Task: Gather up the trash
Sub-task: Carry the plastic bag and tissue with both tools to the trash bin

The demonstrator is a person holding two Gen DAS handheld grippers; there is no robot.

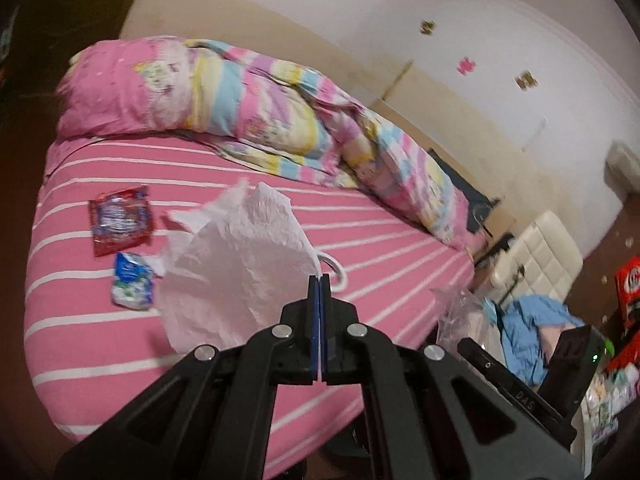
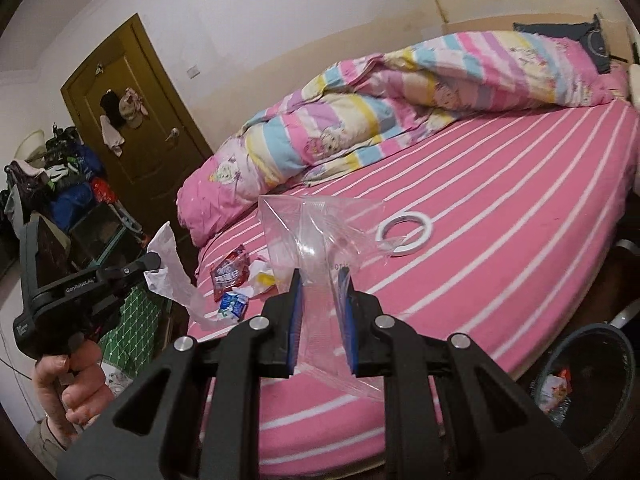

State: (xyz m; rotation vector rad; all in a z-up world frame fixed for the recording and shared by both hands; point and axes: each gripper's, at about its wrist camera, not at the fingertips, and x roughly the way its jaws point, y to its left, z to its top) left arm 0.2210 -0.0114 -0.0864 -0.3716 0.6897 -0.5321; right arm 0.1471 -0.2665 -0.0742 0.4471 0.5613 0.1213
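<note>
The tissue [image 1: 236, 264] hangs crumpled from the left gripper [image 1: 319, 280], whose jaws are clenched on its edge, held above the bed [image 1: 380, 232]. The right gripper [image 2: 320, 280] grasps a clear bag [image 2: 316, 228], its jaws partly closed on the film, also lifted over the bed. So the step in hand looks like carrying two picked-up pieces away. The next move likely calls for swinging both to the bin [image 2: 592, 364], a dark container with scraps in it on the floor just beside the bed's near edge, and releasing over its mouth; light paper and film may drift or cling to the pads.

Left on the sheet are a red wrapper [image 1: 120, 220], a blue-white packet [image 1: 134, 280] and some crumpled bits near them, with a white ring [image 2: 404, 236] further along. A duvet [image 1: 256, 108] is bunched along the far side. Nothing blocks the way to the bin, though a person's hand [image 2: 68, 388] and the left gripper sit close beside the right one.
</note>
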